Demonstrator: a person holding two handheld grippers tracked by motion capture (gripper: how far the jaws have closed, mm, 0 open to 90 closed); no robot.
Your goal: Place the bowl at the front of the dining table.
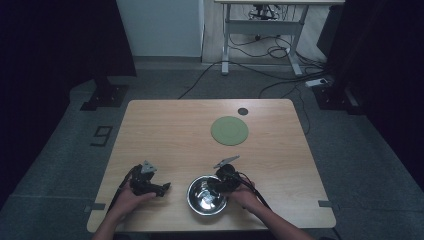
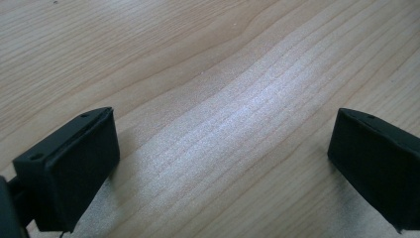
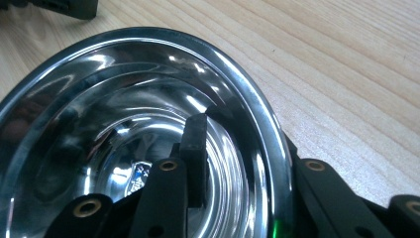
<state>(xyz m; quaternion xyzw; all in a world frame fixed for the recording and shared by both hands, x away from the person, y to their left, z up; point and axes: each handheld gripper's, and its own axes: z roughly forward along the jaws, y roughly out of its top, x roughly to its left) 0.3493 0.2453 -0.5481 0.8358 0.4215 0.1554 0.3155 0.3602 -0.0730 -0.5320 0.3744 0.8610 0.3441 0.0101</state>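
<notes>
Left claw [image 2: 225, 163] wide open, nothing between jaws. One black jaw at 8 o'clock, other at 4 o'clock. Beneath: bare light-wood table [image 2: 208, 74], grain running toward 2 o'clock, pale sheen through centre.

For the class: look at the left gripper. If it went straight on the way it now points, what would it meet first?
Probably the steel bowl. In the high view the left gripper points across the table towards the bowl's near rim, with bare wood between. Its own view shows open jaws angled down at bare wood, so it might scrape the tabletop first.
</notes>
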